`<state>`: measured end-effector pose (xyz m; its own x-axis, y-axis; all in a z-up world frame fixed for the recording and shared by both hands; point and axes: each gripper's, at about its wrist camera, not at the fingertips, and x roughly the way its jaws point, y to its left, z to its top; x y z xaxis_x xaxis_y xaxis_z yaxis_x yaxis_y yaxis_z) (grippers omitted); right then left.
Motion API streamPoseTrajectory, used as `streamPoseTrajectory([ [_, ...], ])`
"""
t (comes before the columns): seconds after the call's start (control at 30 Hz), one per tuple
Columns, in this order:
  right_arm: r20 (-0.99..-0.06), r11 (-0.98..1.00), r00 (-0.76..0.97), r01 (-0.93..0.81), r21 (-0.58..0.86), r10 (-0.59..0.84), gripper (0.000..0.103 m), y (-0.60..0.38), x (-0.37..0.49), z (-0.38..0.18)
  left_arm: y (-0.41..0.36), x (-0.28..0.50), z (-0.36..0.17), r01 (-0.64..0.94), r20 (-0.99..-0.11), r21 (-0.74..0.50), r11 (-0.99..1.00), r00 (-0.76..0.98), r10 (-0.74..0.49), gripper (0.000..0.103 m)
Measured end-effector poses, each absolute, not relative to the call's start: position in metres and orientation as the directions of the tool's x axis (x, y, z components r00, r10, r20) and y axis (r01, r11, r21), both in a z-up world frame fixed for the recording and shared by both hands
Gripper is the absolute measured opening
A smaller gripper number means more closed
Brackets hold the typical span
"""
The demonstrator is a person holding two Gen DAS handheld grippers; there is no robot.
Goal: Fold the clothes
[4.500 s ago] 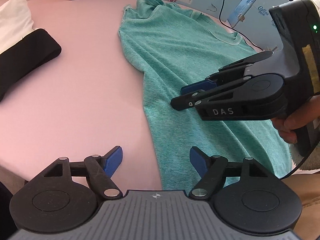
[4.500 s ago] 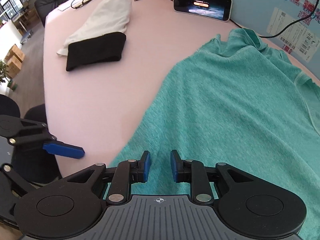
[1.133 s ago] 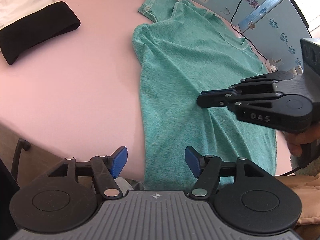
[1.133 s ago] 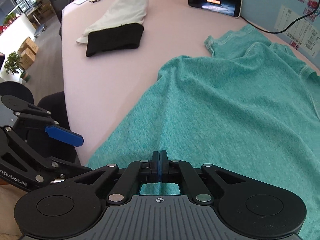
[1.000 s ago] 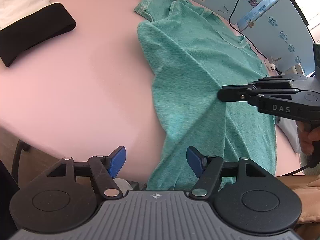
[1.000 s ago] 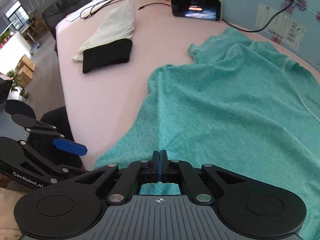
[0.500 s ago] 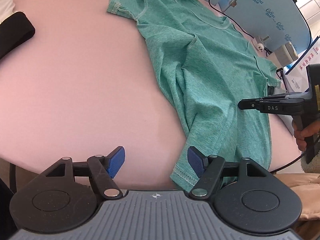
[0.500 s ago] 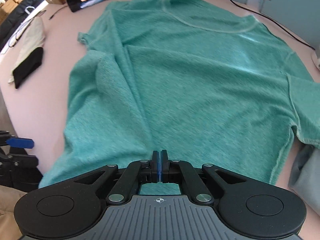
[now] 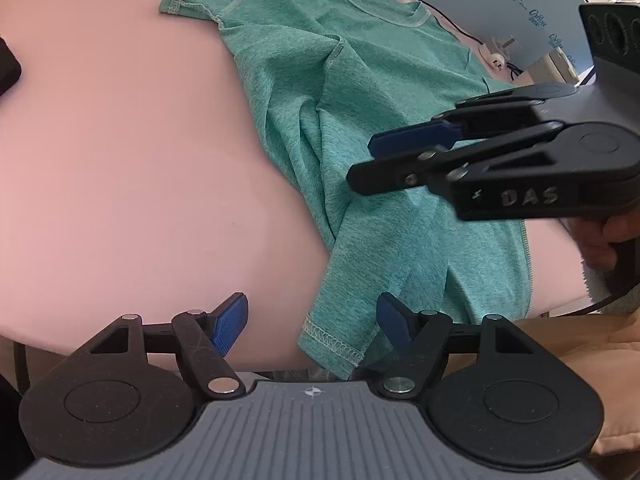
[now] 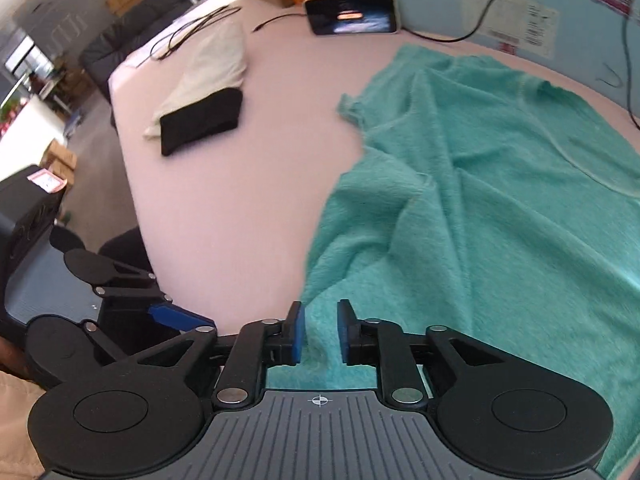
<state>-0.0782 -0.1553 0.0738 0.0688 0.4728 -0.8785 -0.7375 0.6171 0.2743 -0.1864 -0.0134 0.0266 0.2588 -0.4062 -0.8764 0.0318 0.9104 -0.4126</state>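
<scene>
A teal T-shirt (image 9: 360, 92) lies rumpled on the pink table (image 9: 120, 160), its hem at the near edge. In the left wrist view my left gripper (image 9: 312, 320) is open, and the shirt's hem corner (image 9: 332, 344) lies between its blue pads without touching them. My right gripper (image 9: 372, 160) hovers over the shirt's lower part. Seen from the right wrist, the right gripper (image 10: 320, 332) has its jaws opening, with teal cloth (image 10: 480, 220) showing in the gap and neither pad pressing on it. The left gripper (image 10: 172, 316) sits off the table's corner.
A folded black and white cloth (image 10: 200, 116) lies far left on the table, a phone (image 10: 352, 14) stands at the back with cables beside it. Blue boards (image 9: 500, 0) wall the far side. A person's hand (image 9: 596, 240) holds the right gripper.
The right gripper, shut on the shirt's hem while dragging it rightwards, has parted its jaws, let the cloth go and swung back left. The left gripper stayed open and shifted towards the hem corner.
</scene>
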Motion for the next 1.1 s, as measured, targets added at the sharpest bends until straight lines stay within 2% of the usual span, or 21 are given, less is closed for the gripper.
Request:
streamPoseTrajectory([
  [0.1, -0.911, 0.578, 0.066, -0.791, 0.202, 0.408, 0.033, -0.14, -0.089, 0.063, -0.008, -0.191, 0.027, 0.0, -0.843, -0.477, 0.879, 0.283, -0.458, 0.066],
  [0.17, -0.911, 0.559, 0.054, -0.804, 0.203, 0.409, 0.029, -0.145, -0.093, 0.061, -0.006, -0.191, 0.025, -0.013, -0.813, -0.53, 0.848, 0.29, -0.504, 0.066],
  [0.23, -0.914, 0.578, 0.055, -0.789, 0.206, 0.402, 0.004, -0.157, -0.091, 0.061, -0.007, -0.189, 0.023, -0.011, -0.784, -0.577, 0.817, 0.29, -0.549, 0.066],
  [0.3, -0.921, 0.619, 0.073, -0.76, 0.197, 0.383, 0.0, -0.174, -0.087, 0.063, -0.009, -0.186, 0.022, 0.003, -0.752, -0.62, 0.785, 0.284, -0.595, 0.066],
  [0.53, -0.95, 0.796, 0.107, -0.577, 0.18, 0.293, 0.001, -0.245, -0.077, 0.064, -0.024, -0.174, 0.016, 0.047, -0.647, -0.742, 0.668, 0.208, -0.733, 0.069],
  [0.6, -0.959, 0.836, 0.115, -0.523, 0.164, 0.261, 0.002, -0.259, -0.076, 0.059, -0.03, -0.172, 0.015, 0.058, -0.642, -0.748, 0.662, 0.19, -0.743, 0.069],
  [0.7, -0.967, 0.87, 0.151, -0.481, 0.108, 0.204, 0.009, -0.269, -0.074, 0.056, -0.034, -0.171, 0.015, 0.061, -0.642, -0.749, 0.66, 0.181, -0.745, 0.07],
  [0.77, -0.963, 0.88, 0.174, -0.463, 0.105, 0.206, 0.009, -0.274, -0.07, 0.061, -0.036, -0.171, 0.015, 0.061, -0.641, -0.75, 0.658, 0.178, -0.747, 0.07],
  [0.83, -0.95, 0.878, 0.196, -0.46, 0.13, 0.243, 0.009, -0.274, -0.068, 0.07, -0.038, -0.169, 0.014, 0.061, -0.639, -0.752, 0.656, 0.175, -0.749, 0.071],
  [0.97, -0.89, 0.788, 0.158, -0.548, 0.281, 0.428, 0.009, -0.247, -0.069, 0.093, -0.046, -0.165, 0.013, 0.061, -0.629, -0.762, 0.645, 0.167, -0.759, 0.071],
  [1.1, -0.872, 0.686, 0.092, -0.659, 0.309, 0.482, 0.009, -0.21, -0.079, 0.095, -0.048, -0.167, 0.007, 0.033, -0.607, -0.785, 0.618, 0.158, -0.779, 0.072],
])
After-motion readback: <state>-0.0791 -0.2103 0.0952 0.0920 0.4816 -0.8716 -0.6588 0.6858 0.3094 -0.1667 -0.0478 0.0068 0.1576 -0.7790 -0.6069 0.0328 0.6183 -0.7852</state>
